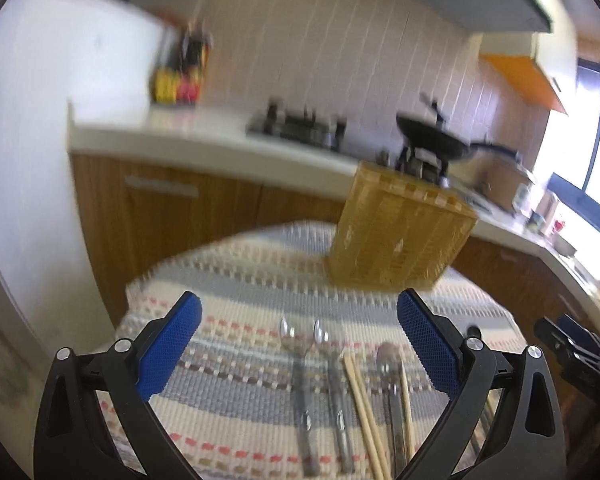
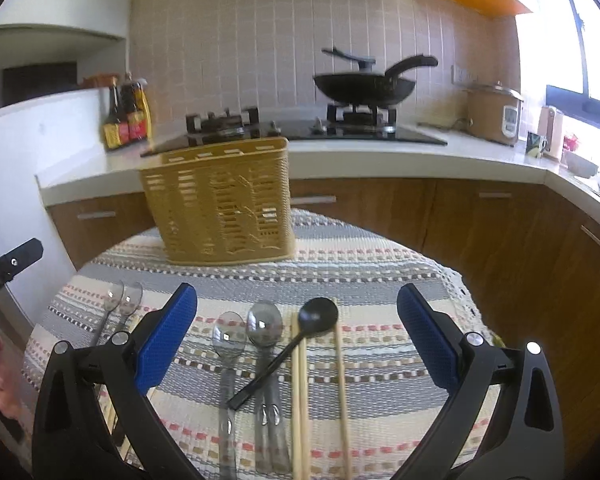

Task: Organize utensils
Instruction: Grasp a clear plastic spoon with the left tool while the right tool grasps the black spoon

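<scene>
A yellow slotted utensil basket (image 2: 224,200) stands upright at the far side of a round table with a striped cloth (image 2: 380,264); it also shows in the left wrist view (image 1: 400,236). My right gripper (image 2: 296,328) is open and empty above two clear spoons (image 2: 228,340), a black spoon (image 2: 312,320) and wooden chopsticks (image 2: 340,368). My left gripper (image 1: 298,328) is open and empty above two clear spoons (image 1: 296,344), chopsticks (image 1: 360,396) and another spoon (image 1: 388,360). The left wrist view is blurred.
Behind the table runs a white counter (image 2: 380,156) with a gas hob, a black wok (image 2: 364,88), sauce bottles (image 2: 126,120) and a rice cooker (image 2: 494,114). Wooden cabinets stand below. The other gripper shows at the left edge (image 2: 8,264).
</scene>
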`<state>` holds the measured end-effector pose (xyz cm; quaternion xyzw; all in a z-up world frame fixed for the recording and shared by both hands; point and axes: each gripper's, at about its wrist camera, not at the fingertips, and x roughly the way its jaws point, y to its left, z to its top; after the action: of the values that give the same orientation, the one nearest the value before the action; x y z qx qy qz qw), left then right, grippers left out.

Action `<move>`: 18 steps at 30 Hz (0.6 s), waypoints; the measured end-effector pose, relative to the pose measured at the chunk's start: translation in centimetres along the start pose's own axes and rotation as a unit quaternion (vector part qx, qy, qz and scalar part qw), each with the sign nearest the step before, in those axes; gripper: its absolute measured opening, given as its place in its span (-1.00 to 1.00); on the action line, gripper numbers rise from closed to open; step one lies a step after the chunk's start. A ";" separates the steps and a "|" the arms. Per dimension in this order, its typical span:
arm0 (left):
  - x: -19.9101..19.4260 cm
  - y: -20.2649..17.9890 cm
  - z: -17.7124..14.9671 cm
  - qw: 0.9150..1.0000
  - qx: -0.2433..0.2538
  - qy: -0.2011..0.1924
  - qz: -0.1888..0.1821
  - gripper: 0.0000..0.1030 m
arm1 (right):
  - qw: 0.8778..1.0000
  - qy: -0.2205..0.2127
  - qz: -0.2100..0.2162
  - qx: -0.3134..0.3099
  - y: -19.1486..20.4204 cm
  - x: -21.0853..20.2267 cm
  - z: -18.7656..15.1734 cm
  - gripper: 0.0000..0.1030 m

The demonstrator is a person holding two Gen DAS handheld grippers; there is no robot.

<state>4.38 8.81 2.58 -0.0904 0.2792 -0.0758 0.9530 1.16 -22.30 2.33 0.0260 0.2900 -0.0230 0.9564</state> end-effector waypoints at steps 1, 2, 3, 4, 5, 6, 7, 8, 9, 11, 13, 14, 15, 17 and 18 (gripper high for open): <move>1.0 0.8 0.7 0.999 -0.007 0.037 -0.008 0.70 | 1.000 0.014 -0.003 -0.001 -0.1 0.3 0.5 0.81; 1.7 1.4 0.9 0.998 -0.017 0.056 -0.020 0.69 | 1.000 0.030 -0.003 -0.003 -0.3 0.6 1.0 0.75; 3.0 2.0 1.1 0.994 -0.025 0.102 -0.037 0.65 | 0.999 0.049 0.005 0.004 -0.6 1.1 1.6 0.61; 3.9 2.4 1.1 0.989 -0.030 0.134 -0.047 0.58 | 0.998 0.067 0.011 0.008 -0.7 1.7 2.0 0.51; 5.0 2.6 1.1 0.983 -0.029 0.176 -0.053 0.54 | 0.995 0.093 0.025 0.016 -1.1 2.5 2.6 0.47; 6.3 2.5 0.7 0.974 -0.020 0.216 -0.058 0.45 | 0.992 0.117 0.033 0.019 -1.2 3.2 2.8 0.39; 7.4 2.4 0.3 0.968 -0.009 0.245 -0.059 0.36 | 0.989 0.141 0.037 0.021 -1.1 3.9 3.0 0.27; 8.4 2.1 -0.4 0.963 0.002 0.265 -0.055 0.29 | 0.983 0.175 0.055 0.034 -1.5 5.0 3.1 0.20; 9.3 1.9 -1.1 0.959 0.010 0.278 -0.050 0.11 | 0.976 0.199 0.070 0.048 -1.8 5.8 3.2 0.05; 10.8 1.8 -2.0 0.951 0.023 0.306 -0.042 -0.06 | 0.967 0.228 0.089 0.071 -2.3 7.0 2.8 -0.09; 11.7 1.7 -2.1 0.947 0.033 0.318 -0.036 -0.17 | 0.956 0.260 0.104 0.091 -2.8 8.5 2.5 -0.21; 12.1 1.5 -2.2 0.946 0.037 0.320 -0.037 -0.19 | 0.951 0.271 0.108 0.099 -2.9 9.1 2.2 -0.26; 12.5 1.3 -2.3 0.946 0.045 0.321 -0.033 -0.19 | 0.947 0.284 0.111 0.105 -2.8 9.7 2.0 -0.30; 12.5 0.5 -2.0 0.945 0.055 0.320 -0.033 -0.20 | 0.935 0.309 0.125 0.117 -2.7 10.8 1.6 -0.32; 12.8 0.2 -2.0 0.944 0.058 0.322 -0.035 -0.31 | 0.931 0.319 0.130 0.123 -2.7 11.3 1.5 -0.36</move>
<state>13.98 6.27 -5.83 -0.0158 0.5629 -0.1498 0.8127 11.17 -25.46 -2.79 0.1869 0.5686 0.0759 0.7975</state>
